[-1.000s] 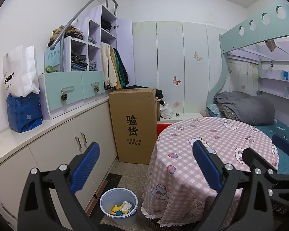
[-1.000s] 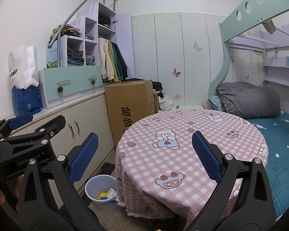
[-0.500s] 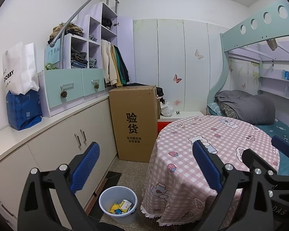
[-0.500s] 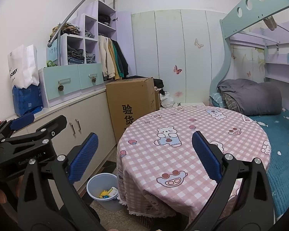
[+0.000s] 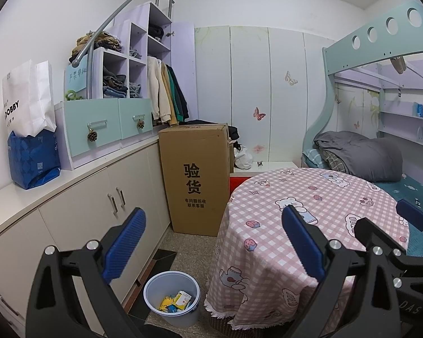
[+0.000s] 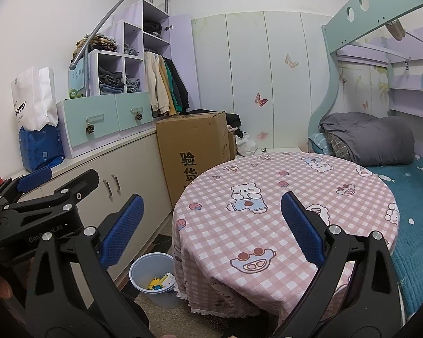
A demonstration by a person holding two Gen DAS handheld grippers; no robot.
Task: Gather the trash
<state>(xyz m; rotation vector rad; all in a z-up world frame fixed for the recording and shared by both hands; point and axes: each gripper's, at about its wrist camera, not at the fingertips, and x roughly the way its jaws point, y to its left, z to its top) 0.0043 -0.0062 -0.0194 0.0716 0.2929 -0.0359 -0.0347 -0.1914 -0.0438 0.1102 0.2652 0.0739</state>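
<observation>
Left wrist view: left gripper [image 5: 213,242] fingers spread wide, empty. One grey bin [image 5: 171,298] on floor, near left of round counter [image 5: 310,219], few wrappers [image 5: 175,301] inside. One cardboard box [image 5: 196,177] behind.

Right wrist view: right gripper [image 6: 211,229] fingers wide, empty; bin [image 6: 151,277] low left.

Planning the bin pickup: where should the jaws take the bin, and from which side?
Grip the rim of the bin, coming from above with one jaw inside the wall and one outside. It stands upright and open, and the rim is a thin round lip. Probably take the near arc: the cabinet on its left and the tablecloth on its right crowd the sides. Both jaws are open.
</observation>
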